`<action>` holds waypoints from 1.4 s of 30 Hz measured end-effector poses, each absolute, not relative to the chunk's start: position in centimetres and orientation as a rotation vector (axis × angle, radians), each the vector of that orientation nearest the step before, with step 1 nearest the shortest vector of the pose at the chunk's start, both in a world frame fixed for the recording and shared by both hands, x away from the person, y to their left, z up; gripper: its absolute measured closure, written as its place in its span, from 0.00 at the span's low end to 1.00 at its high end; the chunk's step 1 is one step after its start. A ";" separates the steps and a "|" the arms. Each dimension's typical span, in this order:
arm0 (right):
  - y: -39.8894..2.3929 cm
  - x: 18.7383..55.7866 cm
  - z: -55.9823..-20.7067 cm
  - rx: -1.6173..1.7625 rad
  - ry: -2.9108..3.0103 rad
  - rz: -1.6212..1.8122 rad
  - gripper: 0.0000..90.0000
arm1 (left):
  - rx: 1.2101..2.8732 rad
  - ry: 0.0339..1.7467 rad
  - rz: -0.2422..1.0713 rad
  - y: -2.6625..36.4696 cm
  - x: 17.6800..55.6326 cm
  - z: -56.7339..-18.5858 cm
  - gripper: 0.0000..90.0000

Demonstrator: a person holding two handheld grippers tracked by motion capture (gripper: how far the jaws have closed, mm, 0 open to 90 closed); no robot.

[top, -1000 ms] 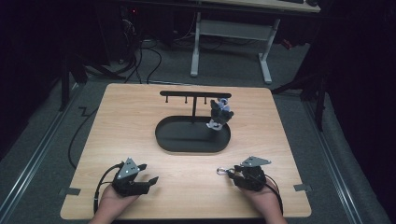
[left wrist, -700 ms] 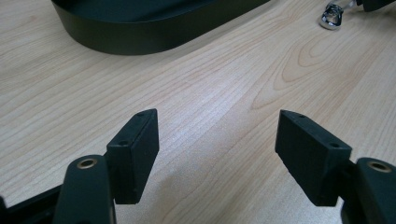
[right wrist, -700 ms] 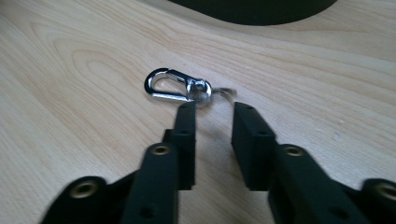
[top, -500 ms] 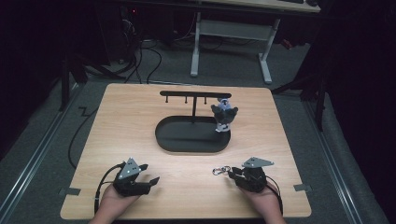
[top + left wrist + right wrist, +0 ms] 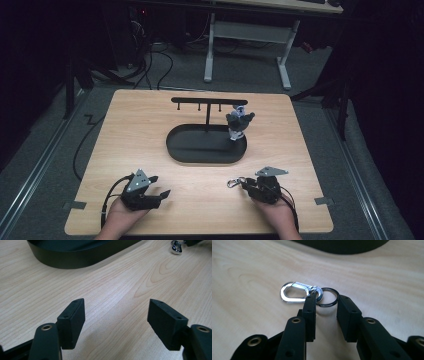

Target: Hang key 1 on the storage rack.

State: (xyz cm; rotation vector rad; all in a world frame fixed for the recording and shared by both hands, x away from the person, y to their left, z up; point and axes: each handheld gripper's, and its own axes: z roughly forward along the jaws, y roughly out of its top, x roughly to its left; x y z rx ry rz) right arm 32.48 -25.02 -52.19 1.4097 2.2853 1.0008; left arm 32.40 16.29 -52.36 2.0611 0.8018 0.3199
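A silver carabiner clip (image 5: pixel 295 292) joined to a dark key ring (image 5: pixel 328 296) is seen lying flat on the wooden worktop (image 5: pixel 150 130), at the tips of the right gripper (image 5: pixel 325 303). Its jaws, which have just been closing and then easing slightly, are set part-way apart around the ring, one pad touching the swivel; no firm pinch can be made out. Beyond stands a black hanger stand (image 5: pixel 207 102) on an oval tray (image 5: pixel 200 150), one toy keychain figure (image 5: pixel 239 122) hung at its right end, apparently where this clip is bound. The left gripper (image 5: pixel 115 312) is rested nearby, jaws spread on nothing.
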 end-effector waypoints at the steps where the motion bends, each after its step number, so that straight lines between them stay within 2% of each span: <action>1: -24.8 33.7 -52.0 1.401 2.265 0.967 0.78 | 2.060 0.800 0.321 16.3 32.4 -52.3 0.35; 6: -24.6 35.3 -51.4 1.400 2.234 0.927 0.80 | 2.053 0.806 0.323 16.5 32.4 -52.2 0.35; 10: -22.9 34.2 -50.4 1.336 2.287 1.012 0.83 | 2.058 0.807 0.322 16.4 32.5 -52.3 0.35; 11: -21.1 33.7 -50.8 1.283 2.361 1.008 0.83 | 2.061 0.807 0.321 16.3 32.5 -52.4 0.35; 15: -20.3 33.3 -51.7 1.259 2.403 0.951 0.84 | 2.055 0.804 0.323 16.3 32.3 -52.2 0.35; 19: -21.4 32.6 -51.6 1.280 2.415 0.959 0.84 | 2.053 0.807 0.322 16.4 32.3 -52.2 0.35; 24: -25.3 30.5 -51.2 1.331 2.429 0.938 0.84 | 2.064 0.807 0.319 16.3 32.3 -52.4 0.35; 28: -26.2 30.2 -50.5 1.330 2.438 0.913 0.85 | 2.064 0.806 0.323 16.3 32.2 -52.3 0.35; 33: -25.0 33.0 -48.5 1.253 2.525 0.863 0.79 | 2.059 0.810 0.324 16.4 32.2 -52.3 0.35; 38: -23.6 35.3 -49.0 1.242 2.624 0.753 0.73 | 2.052 0.812 0.325 16.7 32.3 -52.2 0.35; 42: -23.6 35.7 -49.6 1.261 2.652 0.727 0.73 | 2.047 0.813 0.327 16.8 32.3 -52.2 0.35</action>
